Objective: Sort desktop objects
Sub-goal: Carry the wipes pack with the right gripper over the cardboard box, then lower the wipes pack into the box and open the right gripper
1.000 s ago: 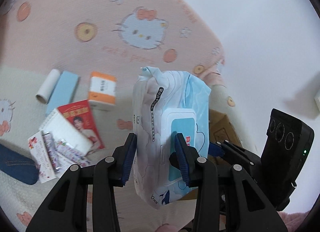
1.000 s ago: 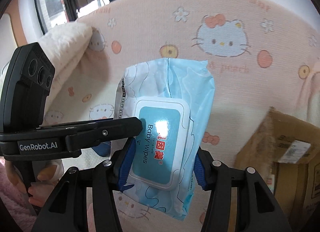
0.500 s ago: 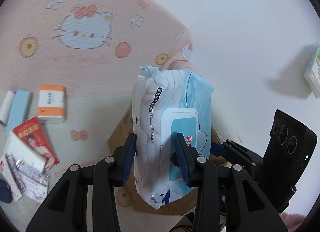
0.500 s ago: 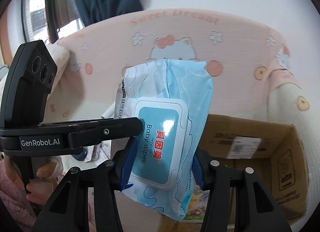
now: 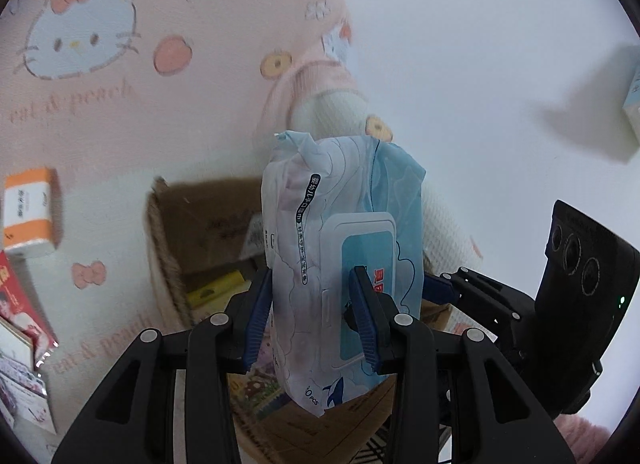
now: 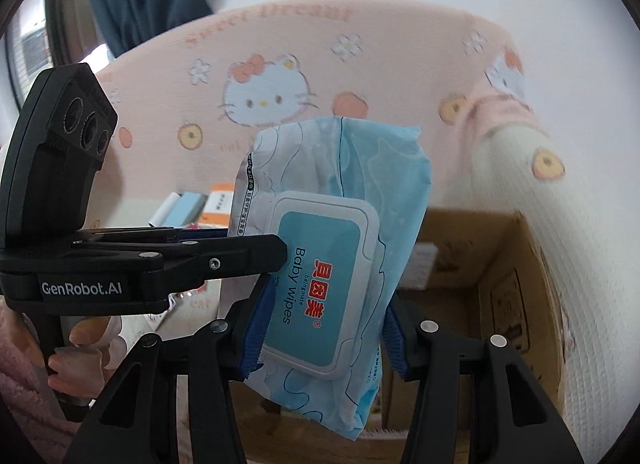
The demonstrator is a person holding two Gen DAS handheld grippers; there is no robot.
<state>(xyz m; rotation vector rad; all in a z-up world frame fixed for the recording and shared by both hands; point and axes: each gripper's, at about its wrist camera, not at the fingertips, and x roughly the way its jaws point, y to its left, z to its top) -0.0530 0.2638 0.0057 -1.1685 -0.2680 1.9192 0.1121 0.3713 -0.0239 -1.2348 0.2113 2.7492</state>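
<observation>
A blue and white pack of baby wipes (image 5: 340,248) is gripped from two sides. My left gripper (image 5: 310,316) is shut on its edge, and my right gripper (image 6: 324,328) is shut across its width; the pack (image 6: 336,223) faces the right wrist view with its lid. Both hold it in the air above an open cardboard box (image 5: 188,240), which also shows behind the pack in the right wrist view (image 6: 508,276). The box holds a yellow item (image 5: 216,288) and printed things.
The surface is a pink Hello Kitty blanket (image 5: 80,75). An orange and white box (image 5: 30,211), a red booklet (image 5: 20,304) and other small items lie to the left of the cardboard box. A white wall (image 5: 480,43) lies behind.
Both grippers have carried the wipes pack to the right, from above the scattered items to over the cardboard box. The grip on the pack is unchanged.
</observation>
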